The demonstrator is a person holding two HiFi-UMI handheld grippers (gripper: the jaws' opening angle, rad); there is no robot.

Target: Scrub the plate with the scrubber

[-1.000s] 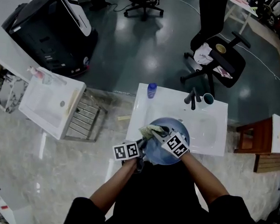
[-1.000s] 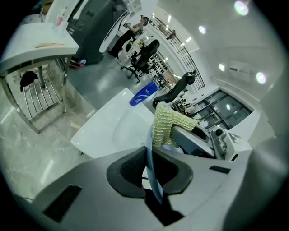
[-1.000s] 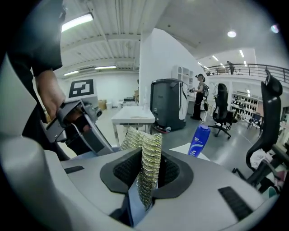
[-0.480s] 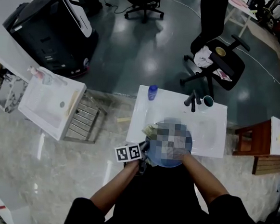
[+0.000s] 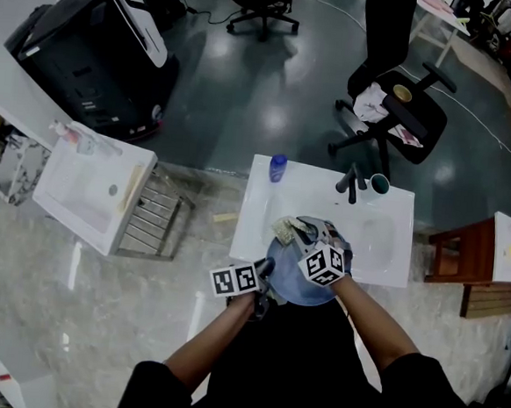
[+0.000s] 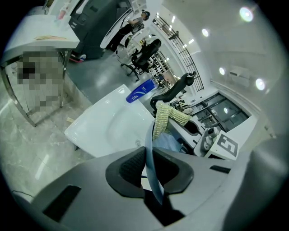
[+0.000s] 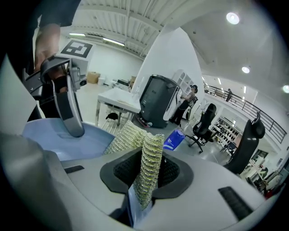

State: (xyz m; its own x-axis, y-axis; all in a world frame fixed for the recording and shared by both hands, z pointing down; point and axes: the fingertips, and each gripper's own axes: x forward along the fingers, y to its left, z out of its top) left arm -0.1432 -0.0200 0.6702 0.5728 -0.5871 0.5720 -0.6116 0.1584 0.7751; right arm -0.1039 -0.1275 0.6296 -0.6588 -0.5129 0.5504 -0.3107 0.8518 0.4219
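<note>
The plate (image 5: 289,287), pale blue, is over the basin of the white sink (image 5: 384,244), at its near edge, and its near rim is in the left tongs (image 5: 265,267). In the left gripper view the plate (image 6: 149,151) shows edge-on, rising from between the two dark pads. The scrubber (image 5: 283,229), a yellowish mesh cloth, lies folded against the plate's far part, clenched in the right tongs (image 5: 302,236).

Against the frame a second back, the scrubber sits a little further toward the plate's far rim. The right tongs' marker cube has rolled and now shows two faces where it showed one. The left tongs' cube is almost where it was.

Both forearms reach forward from the dark sleeves and converge over the sink's near edge, the left from the near left, the right from the near right. Both tongs point forward and downward.

The left tongs (image 6: 151,169) have just been opening by a little, yet the gap stays narrow and the plate's rim is still pinched in it. The right tongs (image 7: 146,173) are closed tight on the scrubber (image 7: 149,158), whose fold stands up out of the pads, with the plate (image 7: 67,140) just behind it.

On the sink's far edge stand a blue bottle (image 5: 277,166), a dark tap (image 5: 352,180) and a cup (image 5: 380,181).
</note>
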